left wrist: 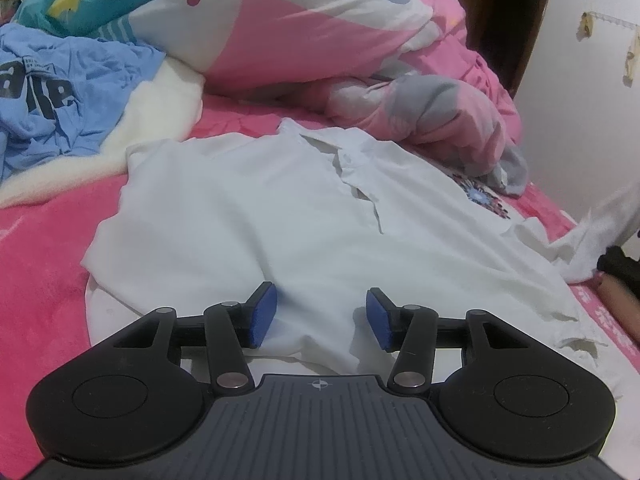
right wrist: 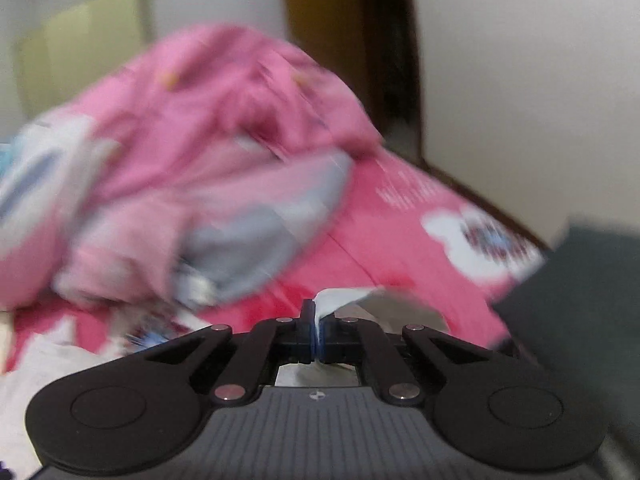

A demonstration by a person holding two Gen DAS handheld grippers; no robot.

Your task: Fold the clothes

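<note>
At nine o'clock in the left view, a crumpled blue shirt [left wrist: 44,108] on the pink bed [left wrist: 36,264]. At centre, a white shirt [left wrist: 256,216] spread flat, collar toward twelve, not yet folded. At six o'clock, left gripper [left wrist: 321,316] spread wide above the hem, holding nothing. Toward three o'clock, a raised sleeve. In the blurred right view, right gripper [right wrist: 317,330] pinching white cloth. Folding seemingly just starting.

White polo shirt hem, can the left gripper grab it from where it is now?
Probably yes: the left gripper is open right over the white polo shirt near its hem, with nothing between them.
</note>
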